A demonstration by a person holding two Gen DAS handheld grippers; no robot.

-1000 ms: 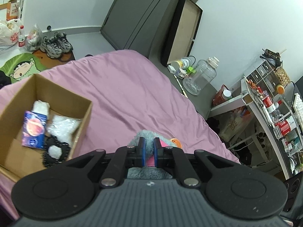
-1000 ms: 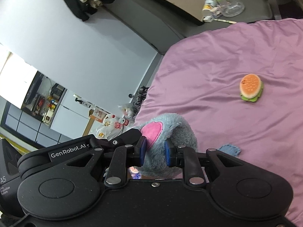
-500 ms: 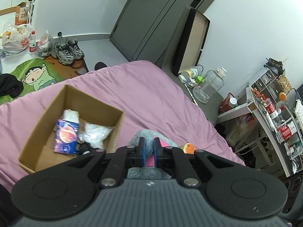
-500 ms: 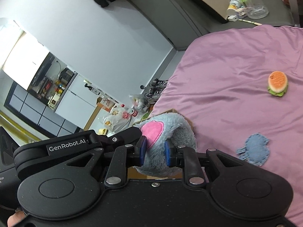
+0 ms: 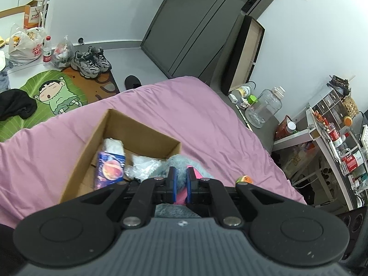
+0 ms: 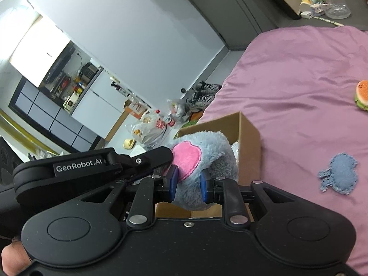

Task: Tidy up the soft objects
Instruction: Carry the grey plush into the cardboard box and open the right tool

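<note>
Both sets of jaws are pinching the same grey-blue plush toy [image 6: 204, 147], carrying it between them above the near right corner of the cardboard box [image 5: 78, 161] sitting on the pink bedspread [image 5: 207, 119]. Working from the left, the left gripper [image 5: 180, 185] is closing narrowly on a thin fold with pink felt in it, its blue pads almost meeting; exactly which part of the toy that fold belongs to is hard to tell from this low angle. Beside it, the right gripper [image 6: 187, 184] is standing noticeably wider, squeezing a thicker roll of fur just under the pink ear patch [image 6: 186, 157]. Judging by how the fur is bulging around the pads, the toy is light, limp and compressible, so gripping deep on a bunched section is looking safer than nipping loose fluff. Further right, 2 more soft items are lying on the bedspread: a blue fabric patch [image 6: 340, 176] and a burger-shaped toy [image 6: 362, 97], well apart from the box.
</note>
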